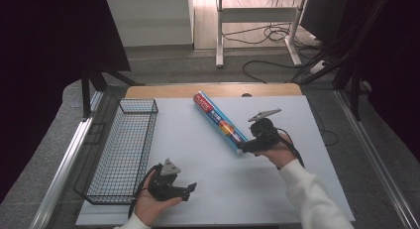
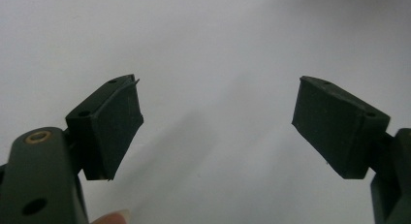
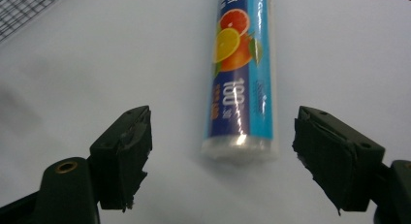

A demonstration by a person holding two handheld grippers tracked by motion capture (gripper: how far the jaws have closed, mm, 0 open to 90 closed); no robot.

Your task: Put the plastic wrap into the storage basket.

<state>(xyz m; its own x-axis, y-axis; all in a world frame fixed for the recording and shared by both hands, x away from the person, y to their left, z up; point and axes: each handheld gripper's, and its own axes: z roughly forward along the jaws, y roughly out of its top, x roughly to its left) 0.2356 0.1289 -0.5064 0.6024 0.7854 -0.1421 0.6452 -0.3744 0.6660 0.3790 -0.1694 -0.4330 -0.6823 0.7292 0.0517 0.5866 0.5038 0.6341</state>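
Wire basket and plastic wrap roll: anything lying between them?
Nothing: the high view shows bare white table between the wire basket and the plastic wrap roll.

Left claw (image 2: 218, 127), right claw (image 3: 220, 156): jaws apart.

The blue roll (image 3: 242, 73) runs off the top edge in the right gripper view, its small print blurred

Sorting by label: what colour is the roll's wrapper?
Blue roll, with orange and lemon fruit pictures; clearest in the right gripper view.
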